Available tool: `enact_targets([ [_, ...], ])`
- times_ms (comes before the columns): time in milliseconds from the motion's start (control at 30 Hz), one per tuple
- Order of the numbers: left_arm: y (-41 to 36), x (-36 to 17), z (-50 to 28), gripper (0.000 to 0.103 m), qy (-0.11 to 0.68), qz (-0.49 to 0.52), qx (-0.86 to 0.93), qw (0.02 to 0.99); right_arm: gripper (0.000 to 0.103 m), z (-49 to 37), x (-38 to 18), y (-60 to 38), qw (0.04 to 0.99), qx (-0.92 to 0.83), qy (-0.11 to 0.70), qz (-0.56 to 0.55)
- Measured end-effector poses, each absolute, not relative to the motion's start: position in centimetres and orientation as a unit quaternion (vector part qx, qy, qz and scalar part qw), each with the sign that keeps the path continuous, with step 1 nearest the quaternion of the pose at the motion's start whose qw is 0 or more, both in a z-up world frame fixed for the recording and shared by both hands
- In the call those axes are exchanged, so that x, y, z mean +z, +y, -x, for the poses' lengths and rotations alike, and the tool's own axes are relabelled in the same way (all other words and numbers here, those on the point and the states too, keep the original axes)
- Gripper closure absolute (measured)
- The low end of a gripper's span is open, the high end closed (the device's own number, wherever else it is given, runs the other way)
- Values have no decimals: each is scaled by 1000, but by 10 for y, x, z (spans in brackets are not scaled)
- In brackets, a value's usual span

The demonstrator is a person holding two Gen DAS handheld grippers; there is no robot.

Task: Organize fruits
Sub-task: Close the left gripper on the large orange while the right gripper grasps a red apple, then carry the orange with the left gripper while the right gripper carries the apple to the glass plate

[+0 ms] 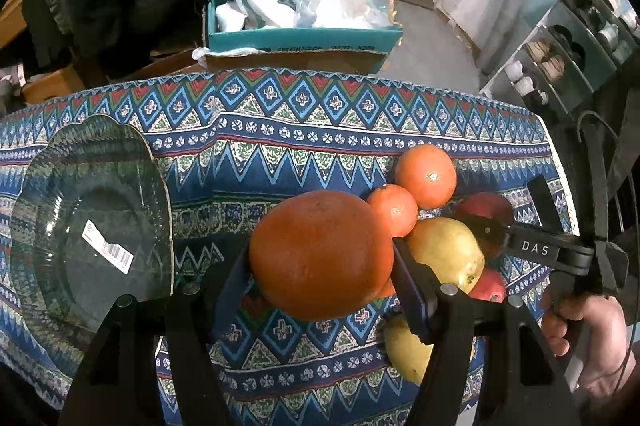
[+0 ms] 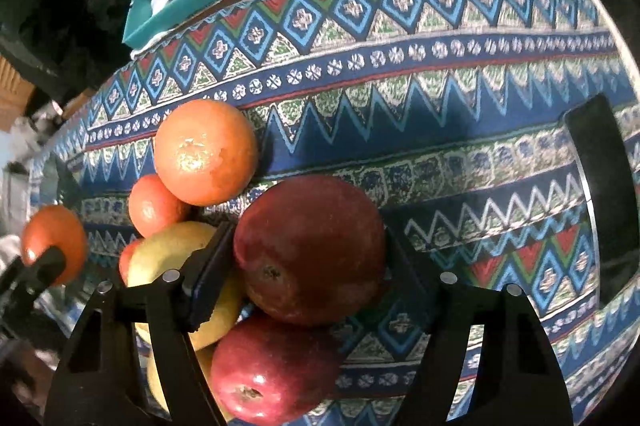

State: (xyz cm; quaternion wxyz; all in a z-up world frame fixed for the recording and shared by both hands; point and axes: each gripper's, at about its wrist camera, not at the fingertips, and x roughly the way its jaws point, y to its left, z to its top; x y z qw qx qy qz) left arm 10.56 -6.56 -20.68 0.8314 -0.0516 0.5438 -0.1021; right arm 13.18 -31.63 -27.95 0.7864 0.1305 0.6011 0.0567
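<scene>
Firmly round and smooth, the large orange [image 1: 320, 254] sits clamped at its widest girth in the left gripper [image 1: 320, 266], while the right gripper [image 2: 308, 250] pinches the dark red apple [image 2: 310, 246] likewise

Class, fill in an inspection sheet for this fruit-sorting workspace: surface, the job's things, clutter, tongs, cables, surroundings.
Surface: patterned blue tablecloth covers the table.
Job's things: glass plate at left, holding no fruit; heap of two small oranges, yellow pears and red apples at right.
Clutter: nothing seen on the cloth.
Tongs: left tongs hold a large orange; right tongs grip a dark red apple.
Cables: thin black cable beside the right tongs.
Surroundings: teal box with bags behind the table; shelf rack at right.
</scene>
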Motion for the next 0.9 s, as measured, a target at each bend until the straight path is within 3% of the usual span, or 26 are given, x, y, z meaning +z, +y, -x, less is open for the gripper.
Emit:
enact_targets([
  [333,-66,-189,-94,34,529,43,-106,841,28,-119,-242,-305,835,40,547,-47],
  [900,-54,-149,-73,34,486,38,-105,867,28,-86,-176,-290,883,47,467,-4],
])
